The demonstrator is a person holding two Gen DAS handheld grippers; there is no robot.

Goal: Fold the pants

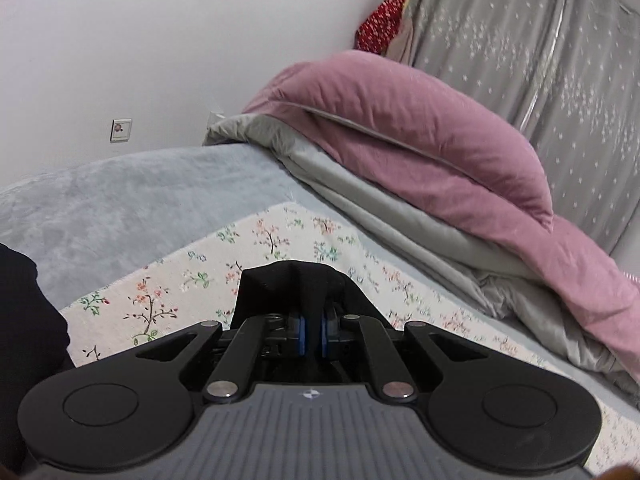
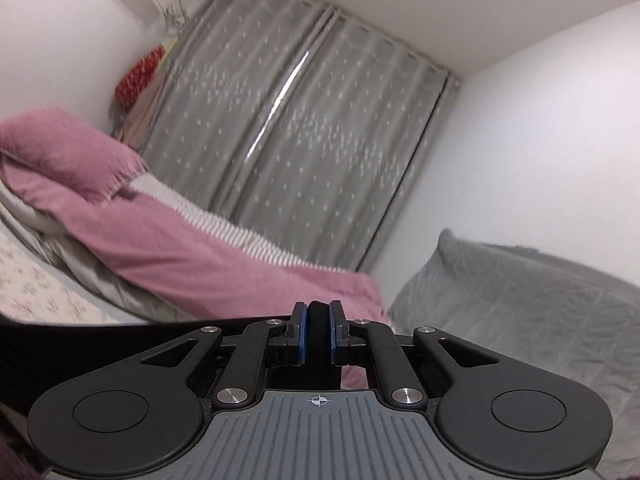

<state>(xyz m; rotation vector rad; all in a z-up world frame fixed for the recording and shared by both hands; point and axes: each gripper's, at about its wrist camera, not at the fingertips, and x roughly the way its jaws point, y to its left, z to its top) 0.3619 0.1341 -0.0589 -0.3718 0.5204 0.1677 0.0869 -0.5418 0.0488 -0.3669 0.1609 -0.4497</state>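
Observation:
The pants are black cloth. In the left wrist view a bunched fold of them sticks up between the blue pads, and my left gripper is shut on it above the floral sheet. More black cloth hangs at the left edge. In the right wrist view my right gripper is shut on a thin edge of the pants, held level and lifted off the bed. A taut black band of the pants runs from it to the left. The rest of the garment is hidden below both grippers.
A pink duvet over grey bedding is piled along the bed's far side. A light blue blanket lies to the left. Grey curtains cover the back wall. A grey quilted cover lies at the right.

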